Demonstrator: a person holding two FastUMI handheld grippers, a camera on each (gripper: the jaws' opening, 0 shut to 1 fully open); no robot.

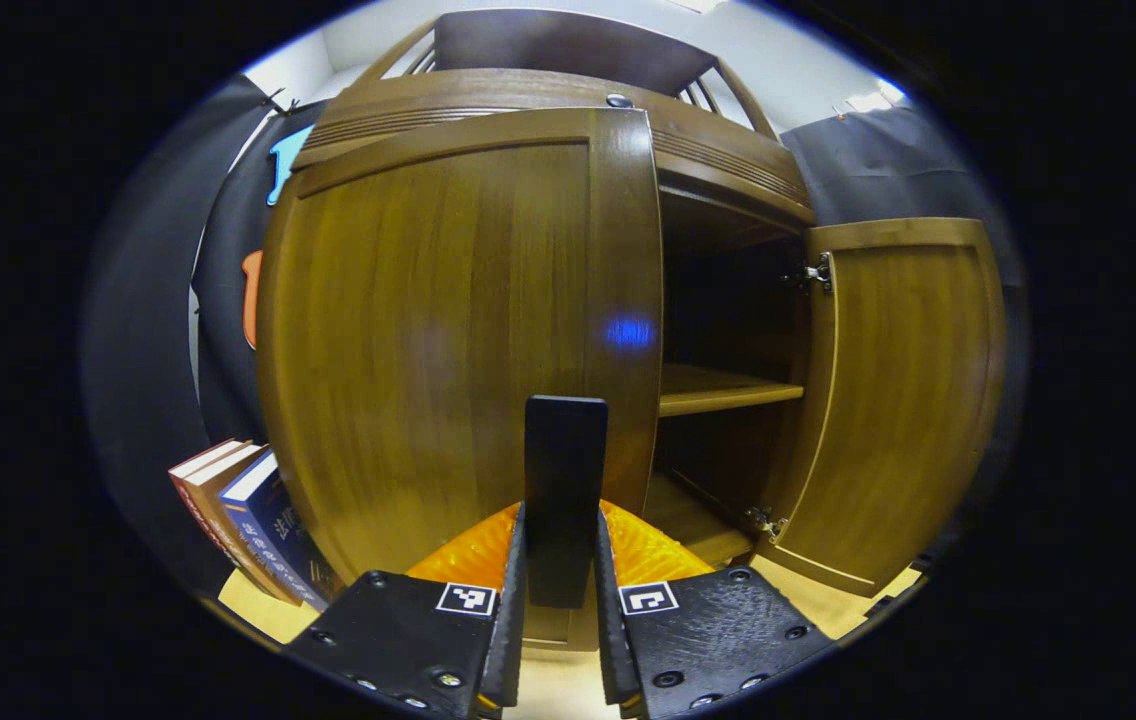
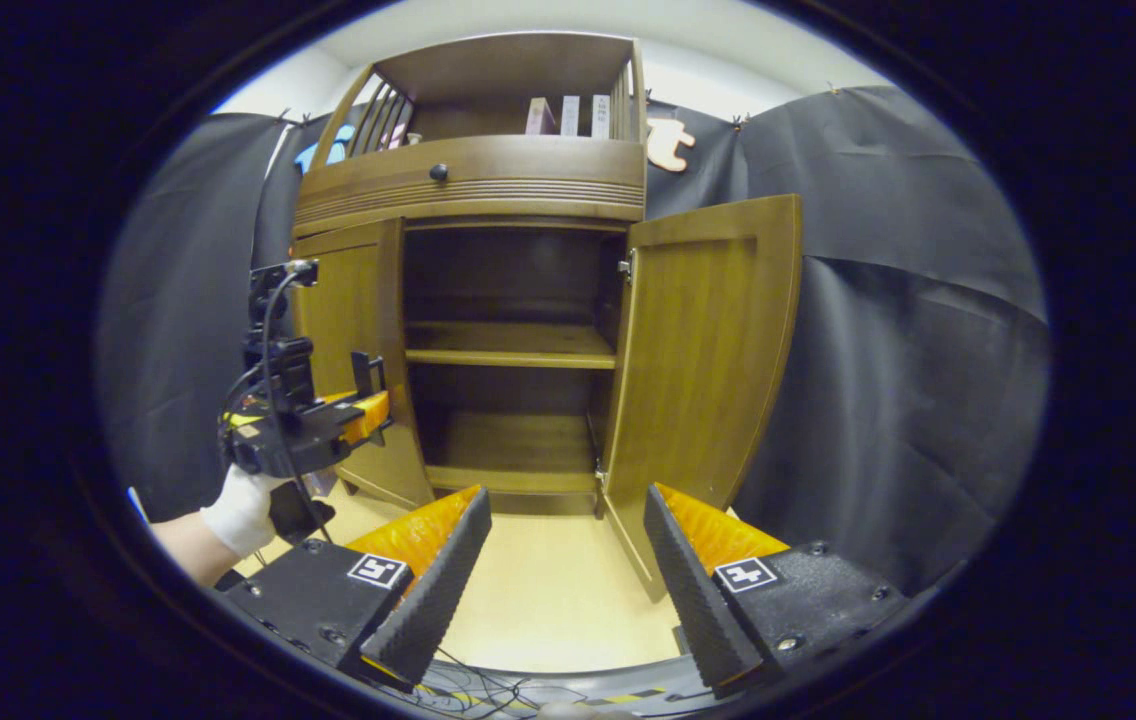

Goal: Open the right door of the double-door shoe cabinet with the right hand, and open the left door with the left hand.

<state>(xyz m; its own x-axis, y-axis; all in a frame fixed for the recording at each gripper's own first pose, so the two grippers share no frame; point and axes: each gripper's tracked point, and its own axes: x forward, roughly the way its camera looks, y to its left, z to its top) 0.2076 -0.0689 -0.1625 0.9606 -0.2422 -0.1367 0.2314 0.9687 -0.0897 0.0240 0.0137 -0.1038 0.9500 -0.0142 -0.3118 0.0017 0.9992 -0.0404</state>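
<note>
Closest to the lens in the left gripper view, the left gripper (image 1: 564, 590) has its two fingers drawn in on a dark upright bar, seemingly the left door's handle (image 1: 565, 480), one finger pressing each side. Behind it rises the left door (image 1: 448, 340) of the shoe cabinet (image 1: 548, 95), brown wood with a framed panel and vertical grain. Whether this door stands flush or slightly ajar cannot be told from this view; in the right gripper view it looks angled a little outward. To its right the cabinet's inside shows dark, with a wooden shelf (image 1: 723, 390) across the middle, and beyond that the right door (image 1: 903, 400) stands swung wide on its hinges. A few books (image 1: 248, 520) lean beside the cabinet's lower left corner.

In the right gripper view, the right gripper (image 2: 568, 570) hangs with its fingers spread wide and nothing between them, well back from the cabinet over pale floor (image 2: 548, 600). Its right finger lies near the bottom edge of the open right door, apart from it. At the left, a gloved hand (image 2: 243, 510) holds the left gripper against the left door.
</note>
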